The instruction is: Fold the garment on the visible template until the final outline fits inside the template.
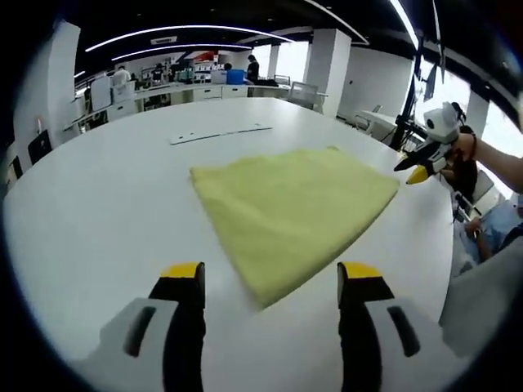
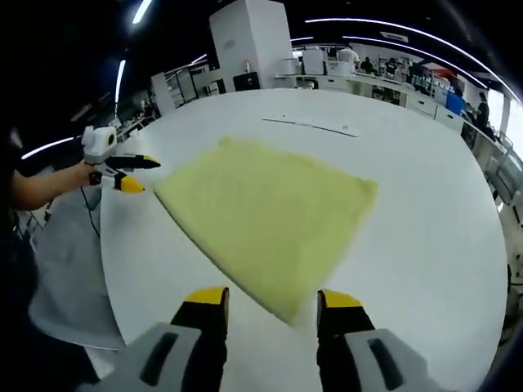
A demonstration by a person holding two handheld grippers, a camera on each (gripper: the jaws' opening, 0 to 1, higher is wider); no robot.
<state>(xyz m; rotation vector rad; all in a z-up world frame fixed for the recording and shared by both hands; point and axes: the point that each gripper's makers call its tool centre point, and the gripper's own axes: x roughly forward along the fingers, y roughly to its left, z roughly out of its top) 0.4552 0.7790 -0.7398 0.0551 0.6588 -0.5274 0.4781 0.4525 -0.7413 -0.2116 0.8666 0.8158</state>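
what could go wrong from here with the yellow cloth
1. Both tools are open and off the yellow cloth; the left tool faces one corner, so a pinch there may catch only the top layer.
2. The right tool hovers by the cloth's corner near the table edge; a tug could drag fabric over it.
3. No template outline is visible around the cloth, so the fit is hard to judge.

A white pillar stands behind distant workbenches under curved ceiling light strips.

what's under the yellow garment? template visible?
The yellow garment lies flat on the white table. No template outline shows around its edges; whatever lies beneath is covered. Pale strips sit beyond it.
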